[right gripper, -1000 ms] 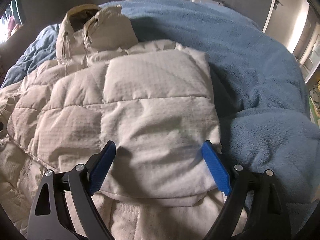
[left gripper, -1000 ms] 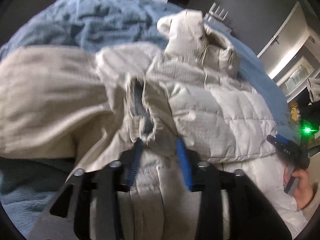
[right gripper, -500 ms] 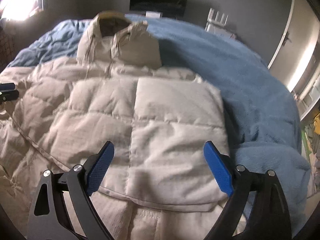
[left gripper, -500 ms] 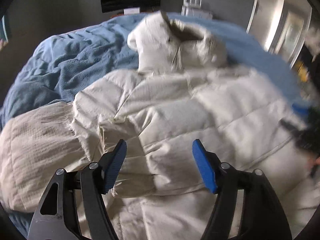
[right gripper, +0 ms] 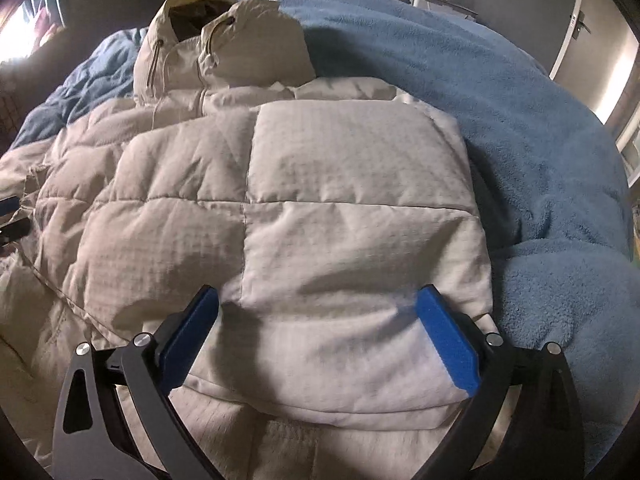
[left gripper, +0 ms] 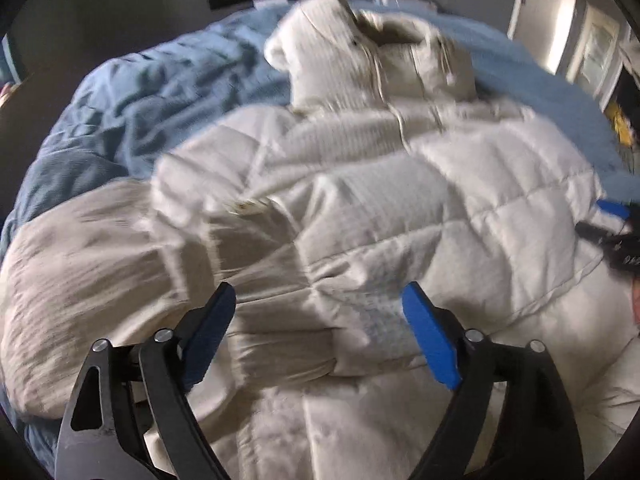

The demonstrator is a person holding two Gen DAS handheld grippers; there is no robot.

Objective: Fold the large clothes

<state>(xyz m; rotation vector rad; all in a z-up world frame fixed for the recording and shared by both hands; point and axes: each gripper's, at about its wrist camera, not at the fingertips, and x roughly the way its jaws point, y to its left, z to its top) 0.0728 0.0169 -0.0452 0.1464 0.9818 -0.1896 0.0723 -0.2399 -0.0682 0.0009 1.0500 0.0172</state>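
Blue fleece blanket [right gripper: 500, 92] covers our bed, with the cream puffer jacket [right gripper: 320, 208] lying face up, sleeves folded across. Our left gripper [left gripper: 320, 320] and right gripper [right gripper: 320, 332] are opening, fingers released, holding nothing; we judge body folds remain.

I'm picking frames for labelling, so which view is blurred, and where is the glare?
Left wrist view: the puffer jacket is smeared by motion blur, with door-side brightness at top right. Right wrist view: sharp quilting, window glare at top left, and a shadow on the jacket between the gripper fingers.
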